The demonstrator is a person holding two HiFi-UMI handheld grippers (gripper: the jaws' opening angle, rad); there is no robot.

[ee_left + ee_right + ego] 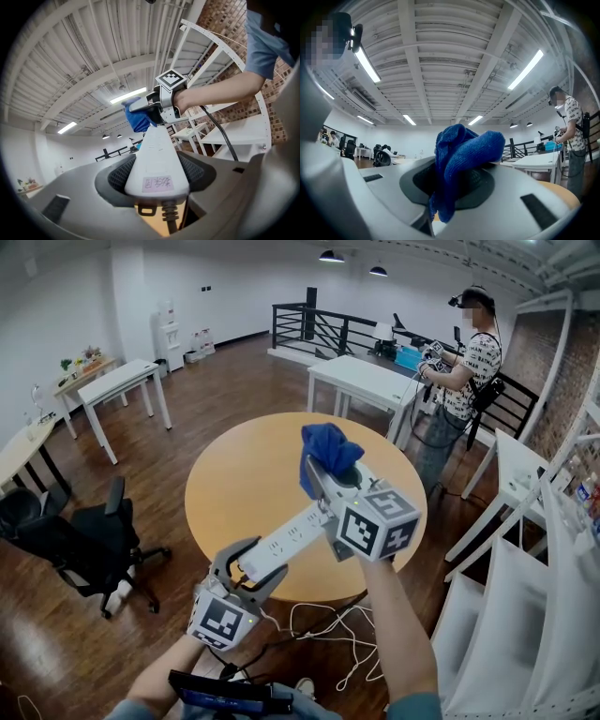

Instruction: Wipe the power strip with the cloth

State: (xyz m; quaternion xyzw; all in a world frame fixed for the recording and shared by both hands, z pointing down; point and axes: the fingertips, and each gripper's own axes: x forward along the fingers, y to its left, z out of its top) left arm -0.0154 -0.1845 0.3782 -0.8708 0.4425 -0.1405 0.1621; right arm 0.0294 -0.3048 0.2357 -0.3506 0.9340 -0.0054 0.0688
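White power strip held aloft, cord end nearest; blue cloth bunched at strip's far end.

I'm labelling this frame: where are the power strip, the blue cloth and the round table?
power strip [286, 542], head view, middle of its white body.
blue cloth [328, 448], head view, its bunched top.
round table [234, 493], head view, bare top.

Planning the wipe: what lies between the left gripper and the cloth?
Only the power strip itself, spanning from left gripper to cloth, in the left gripper view.
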